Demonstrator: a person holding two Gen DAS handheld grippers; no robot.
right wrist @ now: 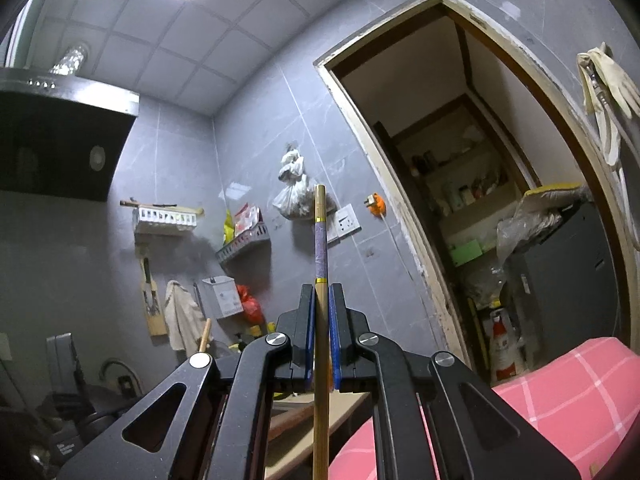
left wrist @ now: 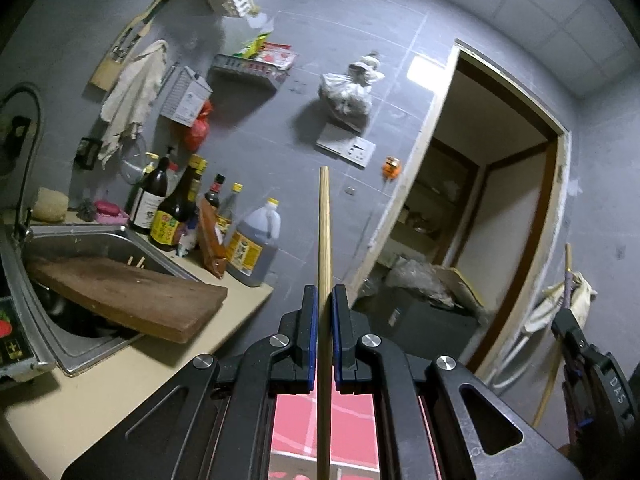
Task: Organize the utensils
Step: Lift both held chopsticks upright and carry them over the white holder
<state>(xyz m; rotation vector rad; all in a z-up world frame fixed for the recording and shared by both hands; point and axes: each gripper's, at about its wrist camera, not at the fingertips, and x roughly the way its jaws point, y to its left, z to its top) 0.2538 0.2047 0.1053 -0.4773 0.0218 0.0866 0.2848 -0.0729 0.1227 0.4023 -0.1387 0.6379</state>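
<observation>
Chopsticks are both up in the air: left gripper (left wrist: 324, 300) pinches a plain chopstick (left wrist: 324, 232) mid-frame, right gripper (right wrist: 321, 300) is closed on a purple-banded chopstick (right wrist: 320, 240), also centre frame.

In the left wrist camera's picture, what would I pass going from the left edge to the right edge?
Sink → wooden cutting board → sauce bottles → big oil jug → chopstick held in the left gripper → doorway → right gripper.
</observation>
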